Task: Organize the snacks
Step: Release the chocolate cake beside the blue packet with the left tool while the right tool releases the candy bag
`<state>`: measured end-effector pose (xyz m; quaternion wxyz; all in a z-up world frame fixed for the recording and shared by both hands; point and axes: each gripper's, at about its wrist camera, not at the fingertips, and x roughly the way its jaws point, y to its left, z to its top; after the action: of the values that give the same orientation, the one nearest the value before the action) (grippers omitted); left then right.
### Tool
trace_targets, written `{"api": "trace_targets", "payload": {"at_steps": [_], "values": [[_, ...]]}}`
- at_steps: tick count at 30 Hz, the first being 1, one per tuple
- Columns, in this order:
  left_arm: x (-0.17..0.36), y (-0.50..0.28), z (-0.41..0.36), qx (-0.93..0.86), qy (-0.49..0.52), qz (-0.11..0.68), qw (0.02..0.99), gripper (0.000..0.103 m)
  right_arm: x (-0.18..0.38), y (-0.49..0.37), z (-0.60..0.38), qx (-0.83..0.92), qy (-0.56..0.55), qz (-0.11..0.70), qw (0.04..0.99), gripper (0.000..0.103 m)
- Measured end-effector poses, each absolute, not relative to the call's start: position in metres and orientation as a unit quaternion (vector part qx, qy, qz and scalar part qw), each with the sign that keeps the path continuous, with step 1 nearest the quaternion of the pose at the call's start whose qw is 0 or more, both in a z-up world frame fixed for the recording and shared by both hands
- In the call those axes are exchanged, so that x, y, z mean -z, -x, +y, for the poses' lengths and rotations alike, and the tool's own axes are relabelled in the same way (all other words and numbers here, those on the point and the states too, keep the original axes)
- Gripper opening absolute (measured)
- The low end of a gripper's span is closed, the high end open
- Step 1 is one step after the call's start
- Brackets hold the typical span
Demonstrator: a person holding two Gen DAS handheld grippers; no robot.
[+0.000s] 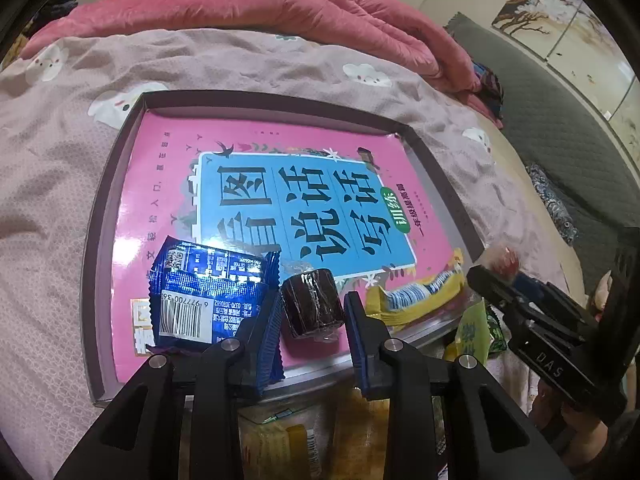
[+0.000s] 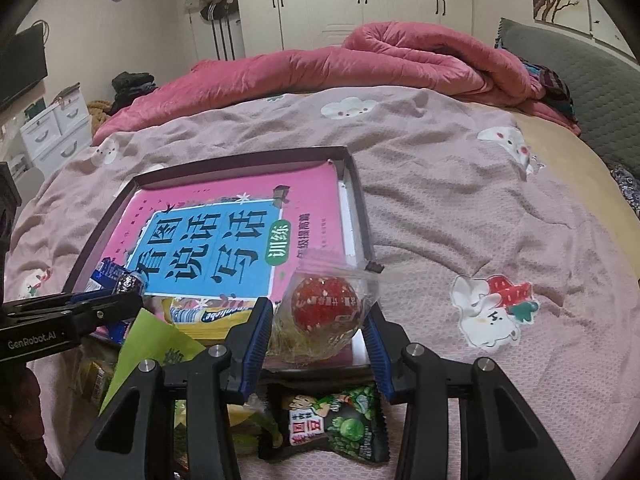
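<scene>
A shallow dark box [image 1: 120, 152] lined with a pink and blue book lies on the bed. In the left wrist view a blue snack packet [image 1: 200, 296] and a dark brown wrapped cake [image 1: 312, 304] lie in its near corner. My left gripper [image 1: 310, 320] is open, its fingers either side of the brown cake. My right gripper [image 2: 318, 336] is shut on a clear bag with a red ball snack [image 2: 324, 308], held over the box's near right corner [image 2: 360, 240]. That gripper and the red snack also show in the left wrist view [image 1: 504, 260].
A yellow snack pack [image 2: 200, 316] lies in the box. Green packets [image 2: 160, 344] and a dark pea snack bag [image 2: 332, 424] lie on the bedspread [image 2: 460, 208] before the box. A pink quilt [image 2: 360, 60] is heaped at the far side.
</scene>
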<state>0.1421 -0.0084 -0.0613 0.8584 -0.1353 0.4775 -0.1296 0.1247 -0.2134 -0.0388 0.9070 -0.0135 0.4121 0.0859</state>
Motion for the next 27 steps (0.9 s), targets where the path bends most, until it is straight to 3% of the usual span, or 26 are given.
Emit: {"api": "trace_targets", "payload": {"at_steps": [27], "values": [[0.0615, -0.1396, -0.0038, 0.13, 0.148, 0.479, 0.855, 0.033, 0.0446, -0.1243, -0.2124, -0.097, -0.009, 0.42, 0.903, 0.044]]}}
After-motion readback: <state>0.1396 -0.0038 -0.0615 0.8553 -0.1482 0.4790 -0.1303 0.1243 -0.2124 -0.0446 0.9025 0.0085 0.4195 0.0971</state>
